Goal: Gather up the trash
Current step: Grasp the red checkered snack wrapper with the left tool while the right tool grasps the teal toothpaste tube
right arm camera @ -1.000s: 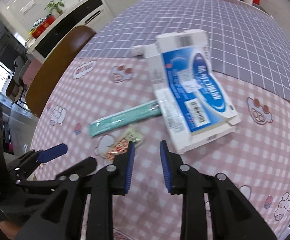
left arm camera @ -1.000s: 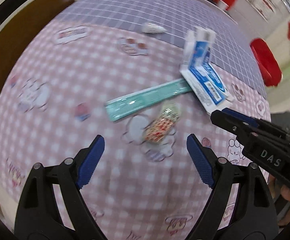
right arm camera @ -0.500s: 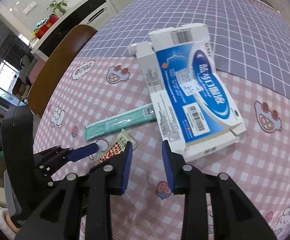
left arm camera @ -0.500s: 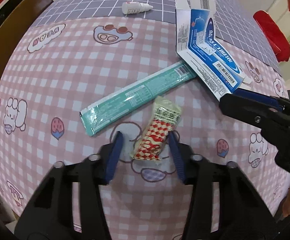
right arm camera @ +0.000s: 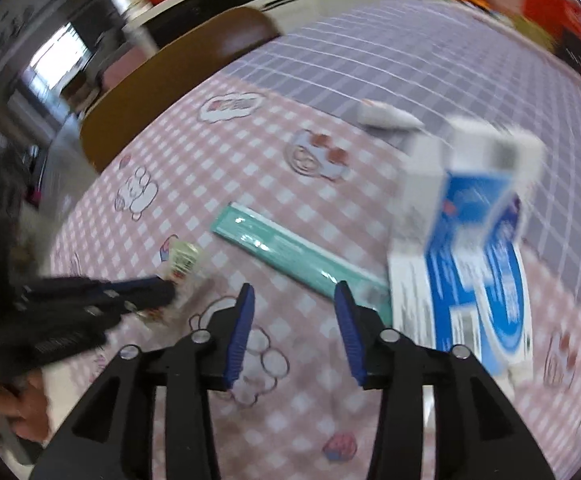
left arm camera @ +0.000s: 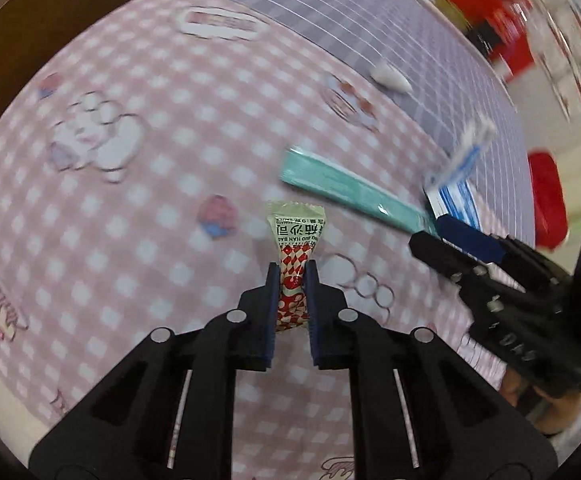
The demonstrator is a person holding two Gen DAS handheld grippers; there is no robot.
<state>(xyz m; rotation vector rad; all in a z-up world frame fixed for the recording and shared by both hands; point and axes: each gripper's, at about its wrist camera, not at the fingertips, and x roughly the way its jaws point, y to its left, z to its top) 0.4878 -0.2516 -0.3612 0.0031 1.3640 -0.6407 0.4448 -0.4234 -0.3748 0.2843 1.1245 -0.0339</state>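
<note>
A red-and-white snack wrapper (left arm camera: 295, 228) sits between the blue pads of my left gripper (left arm camera: 292, 280). The jaws are closing and press on its lower half. From the right wrist view the wrapper (right arm camera: 182, 258) shows at the left gripper's tip. My right gripper (right arm camera: 294, 296) hovers over the cloth with its jaws opening and nothing between them. A long teal box (right arm camera: 290, 256) lies just beyond its fingertips, also seen as a teal box (left arm camera: 350, 196) in the left view. A flattened blue-and-white carton (right arm camera: 474, 264) lies to the right of it.
A small white bottle (right arm camera: 386, 118) lies where the pink checked cloth (left arm camera: 130, 240) meets the purple grid cloth (right arm camera: 410, 60). A brown chair back (right arm camera: 170, 80) stands at the table's far left edge. A red stool (left arm camera: 546, 200) is off the right side.
The left jaws went from wide apart to pinched on the snack wrapper. The right jaws widened and shifted left, from the carton toward the teal box. Both views rolled.
</note>
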